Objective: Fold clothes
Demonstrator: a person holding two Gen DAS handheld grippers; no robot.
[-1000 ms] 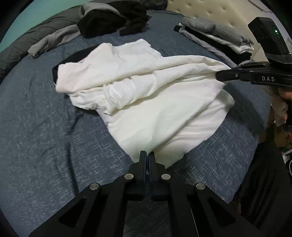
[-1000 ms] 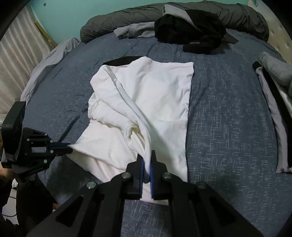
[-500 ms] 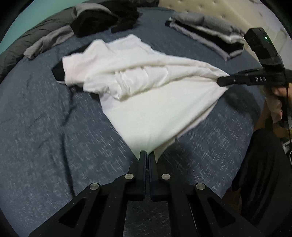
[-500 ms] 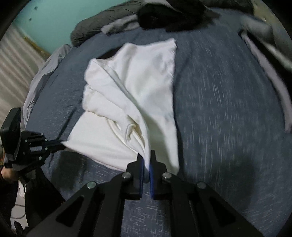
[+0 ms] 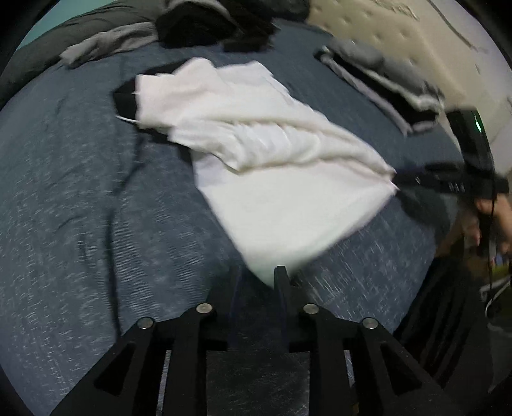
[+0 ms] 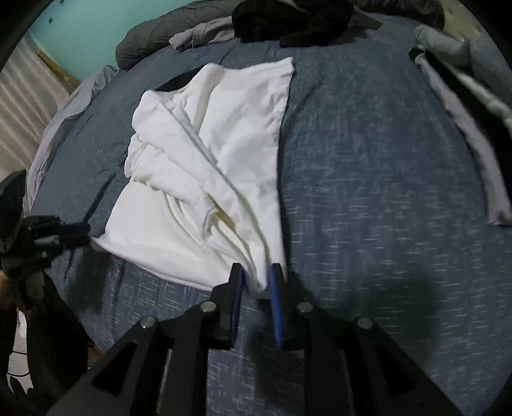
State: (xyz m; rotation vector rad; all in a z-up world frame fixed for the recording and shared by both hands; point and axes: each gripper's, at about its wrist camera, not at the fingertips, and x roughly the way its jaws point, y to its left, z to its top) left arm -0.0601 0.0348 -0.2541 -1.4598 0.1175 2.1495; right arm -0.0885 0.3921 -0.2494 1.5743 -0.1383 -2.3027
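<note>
A white garment (image 5: 272, 166) lies crumpled on the blue-grey bedspread (image 5: 80, 208), its near part spread flat. My left gripper (image 5: 257, 281) is at one near corner. Its jaws are opening, and the corner lies loose between the fingers. The right wrist view shows the white garment (image 6: 224, 128) running away from my right gripper (image 6: 256, 281). Its jaws are also opening, and the other near corner sits between the blue pads (image 6: 276, 300). Each gripper shows in the other's view: the right gripper (image 5: 403, 179) at the cloth's right tip, the left gripper (image 6: 76, 228) at its left edge.
A heap of black and grey clothes (image 5: 217, 22) lies at the far end of the bed. A stack of folded clothes (image 5: 384, 76) sits far right by a beige headboard (image 5: 400, 28). A black garment (image 5: 124, 99) peeks from under the white one. A hand (image 5: 492, 211) holds the right gripper.
Both grippers were shut on the garment's near corners and now have their jaws apart. The stretched near edge has slackened and settled onto the bed.
</note>
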